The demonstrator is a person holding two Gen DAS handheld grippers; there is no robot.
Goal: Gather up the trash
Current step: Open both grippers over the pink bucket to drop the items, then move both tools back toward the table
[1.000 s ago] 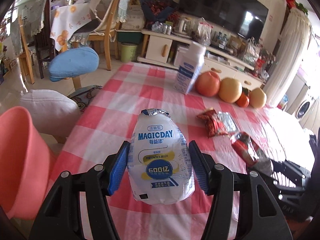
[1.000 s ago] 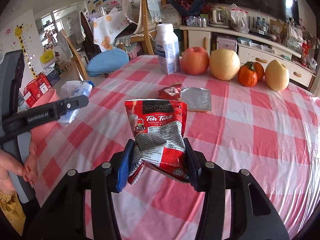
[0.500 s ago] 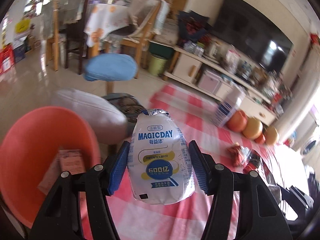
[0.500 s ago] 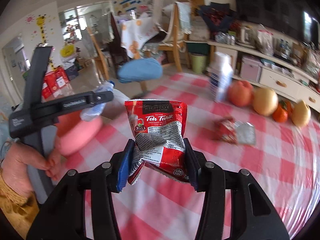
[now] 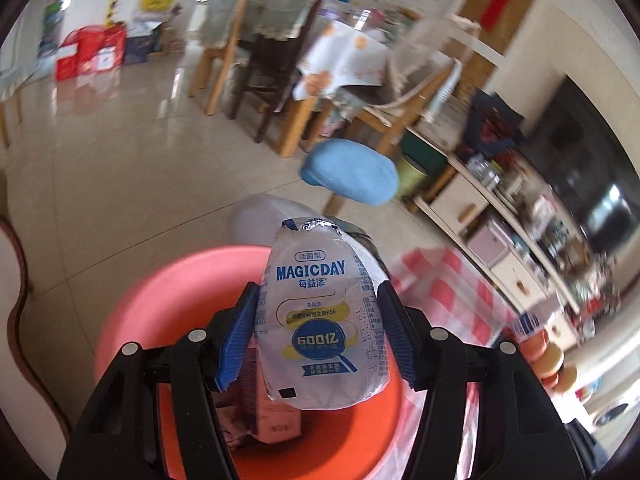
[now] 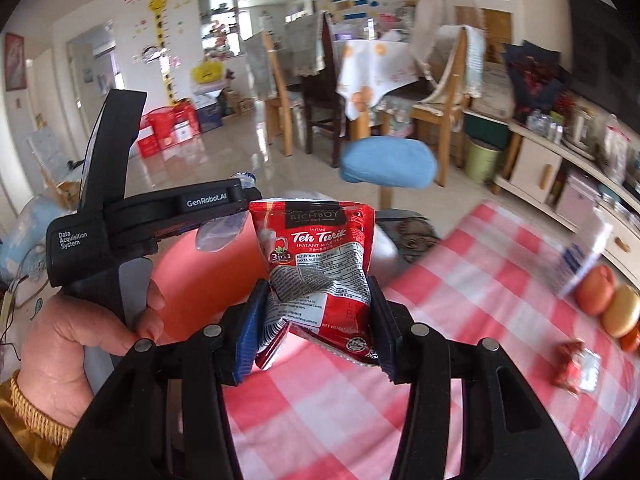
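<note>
Trash is in both claws: my left gripper [image 5: 318, 334] is clamped on the white MAGICDAY pouch [image 5: 322, 320], and my right gripper [image 6: 316, 330] is clenched on the crumpled red Teh Tarik sachet [image 6: 320, 276]. From the left wrist view the pouch hangs over the mouth of the pink bin [image 5: 168, 304], which already holds some cartons, so I judge a drop there would land cleanly. The right sachet is the riskier one, as I read it: it sits above the checked tablecloth [image 6: 460, 288], with the bin only partly visible beyond it, and letting go from here would put it back on the table or down the gap at the table edge. It is also pinched low on a creased end, so it could twist or slip free if I swing hard. Crowding is my other worry, since the left tool and the hand [image 6: 72, 340] gripping it show just left of the sachet, near enough that both tools could knock together over one opening. Room is open above the bin and out over the floor beyond; the table edge hems me in on the right, and a blue stool [image 6: 388, 162] stands past the bin. One more wrapper [image 6: 576, 366] lies on the cloth near the fruit [image 6: 608, 296].
</note>
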